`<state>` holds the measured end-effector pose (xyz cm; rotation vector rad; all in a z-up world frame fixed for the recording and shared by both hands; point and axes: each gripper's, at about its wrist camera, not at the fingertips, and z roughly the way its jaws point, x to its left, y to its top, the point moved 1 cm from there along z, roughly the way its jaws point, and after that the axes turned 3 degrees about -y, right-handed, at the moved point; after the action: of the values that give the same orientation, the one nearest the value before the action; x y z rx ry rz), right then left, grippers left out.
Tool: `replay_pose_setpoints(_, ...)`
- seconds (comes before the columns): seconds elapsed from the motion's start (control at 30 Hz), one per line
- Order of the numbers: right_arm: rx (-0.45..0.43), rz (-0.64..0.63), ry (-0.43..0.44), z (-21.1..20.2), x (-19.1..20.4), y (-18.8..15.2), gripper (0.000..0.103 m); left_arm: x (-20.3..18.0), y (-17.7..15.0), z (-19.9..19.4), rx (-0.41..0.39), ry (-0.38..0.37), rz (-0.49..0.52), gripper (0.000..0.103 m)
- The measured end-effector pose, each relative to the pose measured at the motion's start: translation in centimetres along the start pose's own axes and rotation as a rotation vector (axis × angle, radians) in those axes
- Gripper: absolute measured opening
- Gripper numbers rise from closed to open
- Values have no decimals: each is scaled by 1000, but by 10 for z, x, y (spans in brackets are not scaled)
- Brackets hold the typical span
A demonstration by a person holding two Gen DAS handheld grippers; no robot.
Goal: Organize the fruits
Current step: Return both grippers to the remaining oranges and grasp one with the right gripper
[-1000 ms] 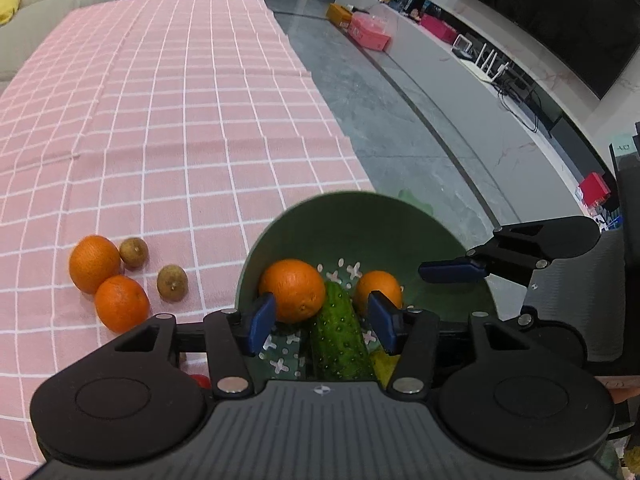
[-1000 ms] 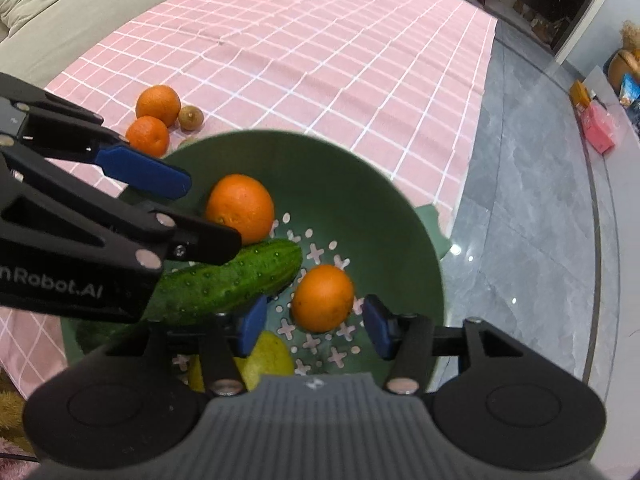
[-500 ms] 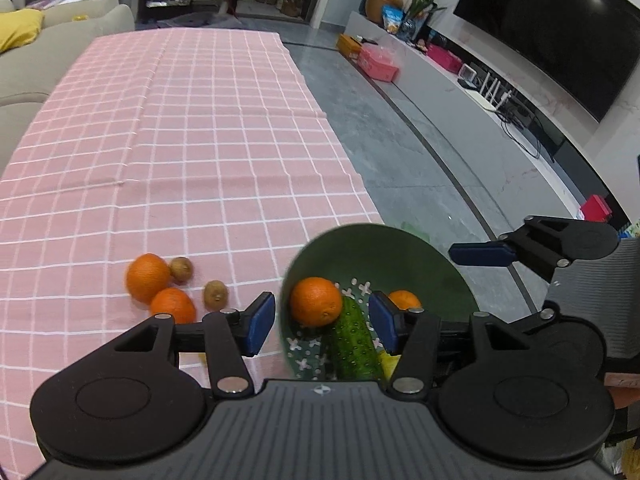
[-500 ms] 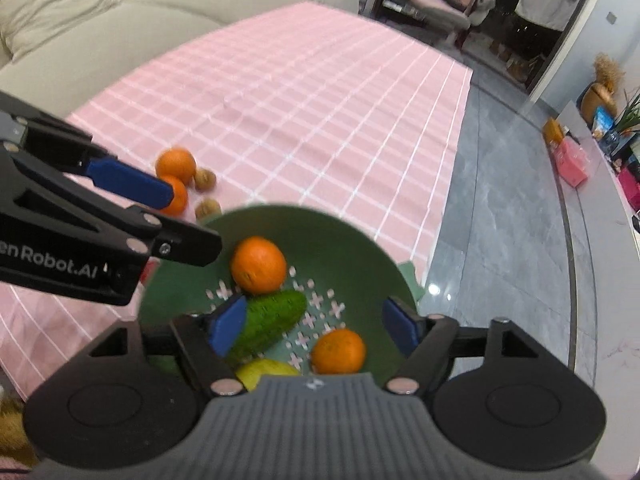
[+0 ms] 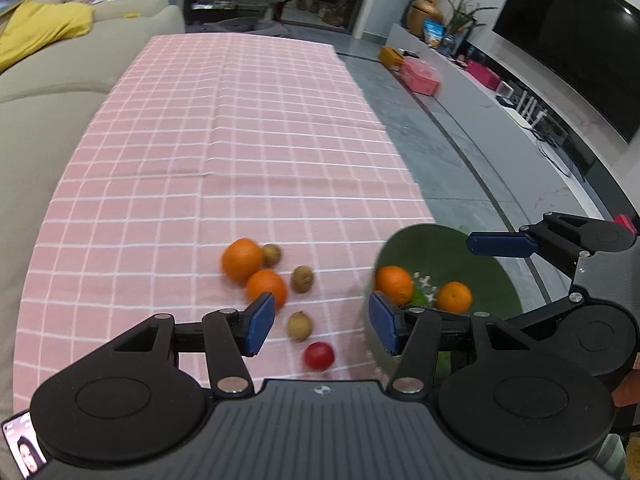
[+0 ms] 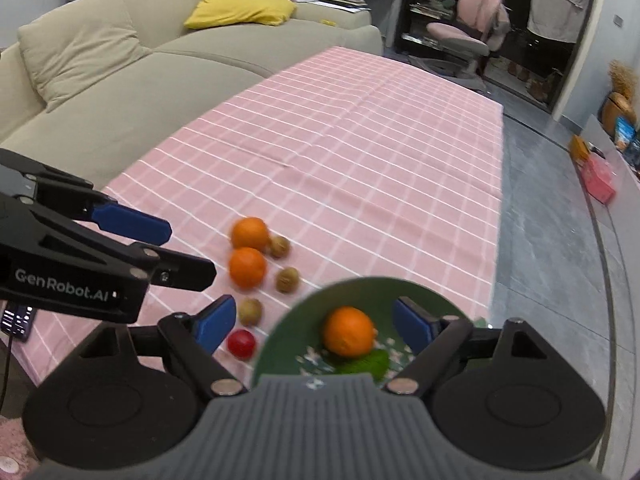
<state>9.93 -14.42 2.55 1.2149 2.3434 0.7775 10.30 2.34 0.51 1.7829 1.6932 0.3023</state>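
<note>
A green bowl (image 5: pixel 452 248) (image 6: pixel 380 292) sits at the near right edge of the pink checked tablecloth (image 5: pixel 240 140). It holds two oranges (image 5: pixel 394 285) (image 5: pixel 454 297) and a cucumber (image 6: pixel 366 362). On the cloth to its left lie two oranges (image 5: pixel 241 260) (image 5: pixel 267 288), three kiwis (image 5: pixel 302 279) and a red fruit (image 5: pixel 319 356) (image 6: pixel 241 343). My left gripper (image 5: pixel 322 322) is open above the loose fruit. My right gripper (image 6: pixel 314 324) is open above the bowl's left rim; it also shows in the left wrist view (image 5: pixel 502 245).
A beige sofa (image 6: pixel 100 92) with a yellow cushion (image 6: pixel 240 10) runs along the table's left side. Grey floor (image 5: pixel 460 152) lies to the right, with a TV unit and a pink box (image 5: pixel 422 78). A phone (image 5: pixel 24 446) lies at the near left.
Both grippers have pulled back and up from the bowl. The left one has swung left over the loose fruit. The right gripper's jaws have opened wider.
</note>
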Motion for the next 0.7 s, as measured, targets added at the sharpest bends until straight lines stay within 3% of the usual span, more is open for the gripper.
replay_pose_setpoints(0.2,-29,-74,21,12,26,8,82,34,-5,-5,2,-3,-75,64)
replay_pose_setpoints(0.47,1,-161,32,41,43,18,80,70,-13,8,31,-1,-175,62)
replay_pose_setpoints(0.7,73,-189,96,74,47,26,63,85,-16,25,59,10,-220,59)
